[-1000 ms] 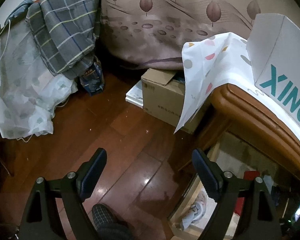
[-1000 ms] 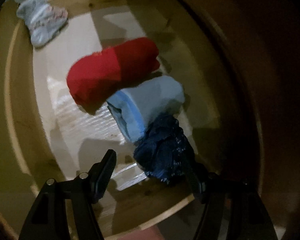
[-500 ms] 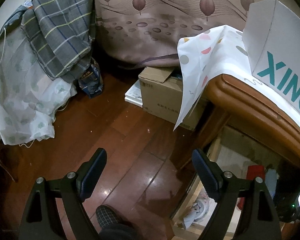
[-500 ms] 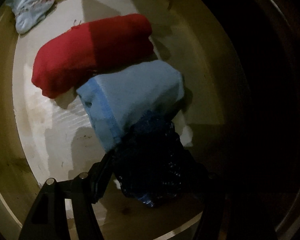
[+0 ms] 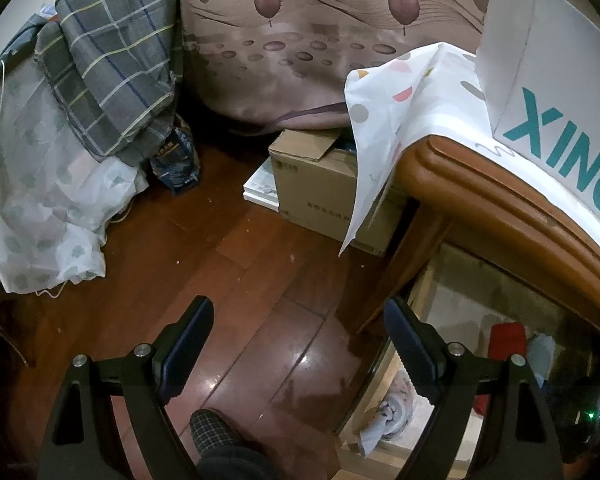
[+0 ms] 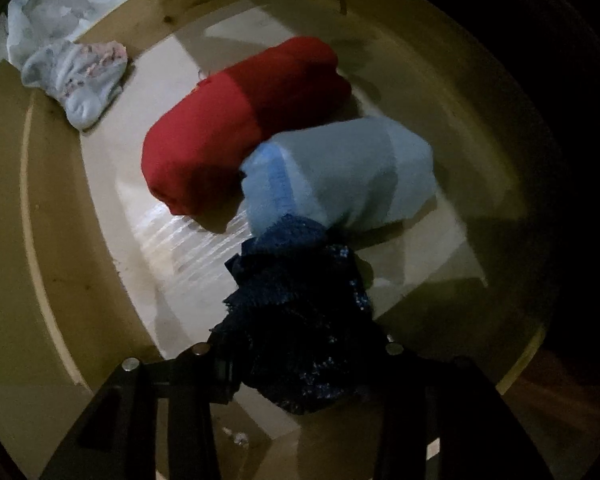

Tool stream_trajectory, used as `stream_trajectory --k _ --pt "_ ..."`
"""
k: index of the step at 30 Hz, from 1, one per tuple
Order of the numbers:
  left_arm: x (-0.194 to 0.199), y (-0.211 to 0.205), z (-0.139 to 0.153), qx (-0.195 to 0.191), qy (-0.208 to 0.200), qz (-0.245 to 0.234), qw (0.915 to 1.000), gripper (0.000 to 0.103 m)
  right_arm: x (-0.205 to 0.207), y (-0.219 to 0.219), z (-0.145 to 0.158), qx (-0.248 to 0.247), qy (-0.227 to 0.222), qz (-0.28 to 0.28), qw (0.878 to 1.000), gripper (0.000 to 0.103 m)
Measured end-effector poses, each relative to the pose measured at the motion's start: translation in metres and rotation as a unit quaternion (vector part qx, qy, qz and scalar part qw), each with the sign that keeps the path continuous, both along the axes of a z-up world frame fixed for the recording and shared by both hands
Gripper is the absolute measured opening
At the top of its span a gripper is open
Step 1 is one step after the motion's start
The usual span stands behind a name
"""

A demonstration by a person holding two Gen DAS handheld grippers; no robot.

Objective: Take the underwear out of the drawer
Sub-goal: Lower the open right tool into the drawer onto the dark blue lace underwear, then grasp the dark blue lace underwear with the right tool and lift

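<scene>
Writing: teal letters "XINC" on the white cardboard box up on the wooden dresser top; print on the brown cardboard carton is too small to read
Count in the pale wooden drawer: four pieces, one red fabric roll, one light blue folded roll, one pale floral bundle, one dark navy lace underwear
Right gripper: clamped on the dark navy lace underwear, which sits over the drawer's near edge, touching the light blue roll
Left gripper: jaws spread wide, holding nothing, over the reddish wood floor

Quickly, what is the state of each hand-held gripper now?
Left hand-held gripper: open, holding nothing.
Right hand-held gripper: shut on the dark blue crumpled underwear.
</scene>
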State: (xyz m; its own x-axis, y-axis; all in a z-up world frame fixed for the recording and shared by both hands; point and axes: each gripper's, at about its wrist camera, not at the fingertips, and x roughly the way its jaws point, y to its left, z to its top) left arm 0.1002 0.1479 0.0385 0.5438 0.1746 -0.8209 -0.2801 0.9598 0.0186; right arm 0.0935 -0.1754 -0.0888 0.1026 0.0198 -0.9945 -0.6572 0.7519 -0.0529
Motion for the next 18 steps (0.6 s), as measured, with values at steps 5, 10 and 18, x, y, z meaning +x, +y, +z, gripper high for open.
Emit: stream_trajectory --k 5,10,18 --pt "0.002 -0.004 -0.002 -0.005 0.003 -0.005 1.0000 0.085 -0.007 -0.003 0.005 -0.009 0.000 0.000 1.000 0.029" --pt "0.003 -0.009 -0.004 -0.011 0.006 -0.010 0.9999 0.085 -0.017 0.000 0.026 0.000 -0.013 0.001 1.000 0.028" --pt "0.000 -0.017 -0.004 -0.002 0.003 -0.020 0.9998 0.085 -0.044 0.003 0.085 0.072 -0.076 -0.049 0.993 0.028"
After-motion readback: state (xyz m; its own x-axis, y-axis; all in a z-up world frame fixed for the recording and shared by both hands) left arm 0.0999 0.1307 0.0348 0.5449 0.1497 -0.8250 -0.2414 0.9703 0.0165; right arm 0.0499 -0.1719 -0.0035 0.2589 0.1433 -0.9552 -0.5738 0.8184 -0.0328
